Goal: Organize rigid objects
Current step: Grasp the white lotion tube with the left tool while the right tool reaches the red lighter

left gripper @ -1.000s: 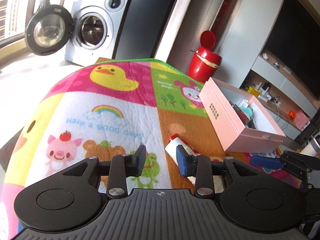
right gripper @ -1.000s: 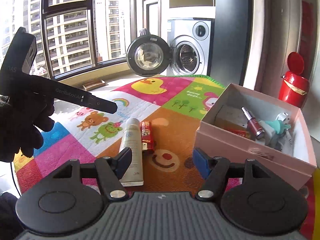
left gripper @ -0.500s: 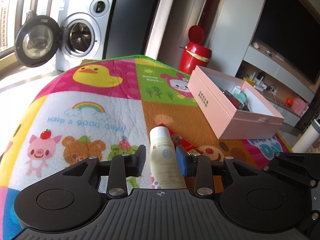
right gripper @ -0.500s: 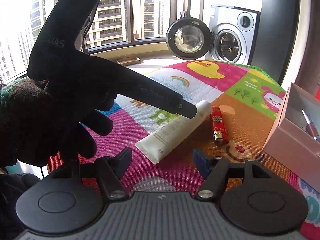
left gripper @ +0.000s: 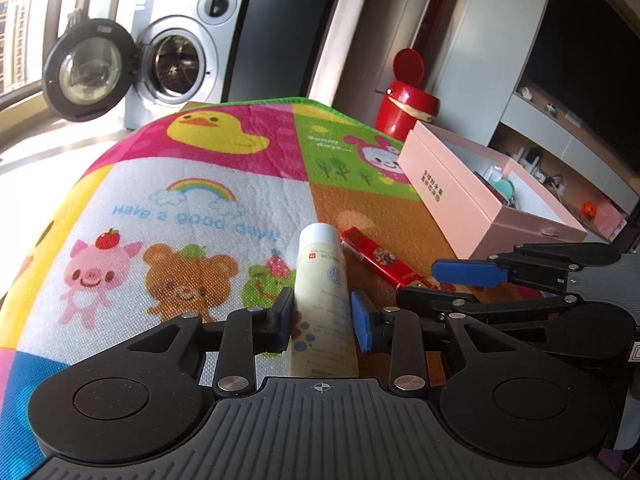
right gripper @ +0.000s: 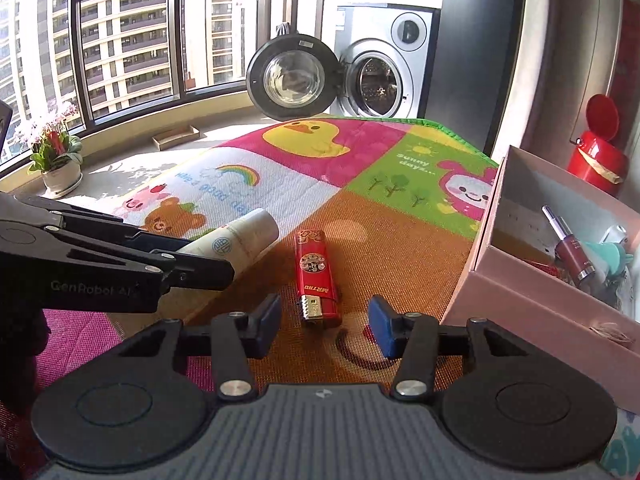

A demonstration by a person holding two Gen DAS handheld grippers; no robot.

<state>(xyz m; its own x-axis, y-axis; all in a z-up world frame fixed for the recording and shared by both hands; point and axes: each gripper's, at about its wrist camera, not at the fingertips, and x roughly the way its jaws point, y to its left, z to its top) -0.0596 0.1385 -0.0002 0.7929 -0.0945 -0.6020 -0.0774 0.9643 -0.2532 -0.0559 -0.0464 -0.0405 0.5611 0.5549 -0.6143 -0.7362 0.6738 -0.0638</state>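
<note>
Pink cardboard box (right gripper: 532, 304) at the desk's right edge already holds several items. Left: the cream tube (left gripper: 322, 292), between the closing left claw (left gripper: 322, 320), and the red lighter (right gripper: 316, 276), between the closing right claw (right gripper: 324, 326), unpinched.

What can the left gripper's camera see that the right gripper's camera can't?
Only the left wrist view shows the dark TV wall with its shelves and the printed side of the pink box.

Only the right wrist view shows the windows with apartment towers, the potted flowers, and the red bottle inside the box.

Both show the cartoon mat, washing machine, red bin, cream tube between the left gripper's closing jaws, and red lighter between the right gripper's closing jaws.
</note>
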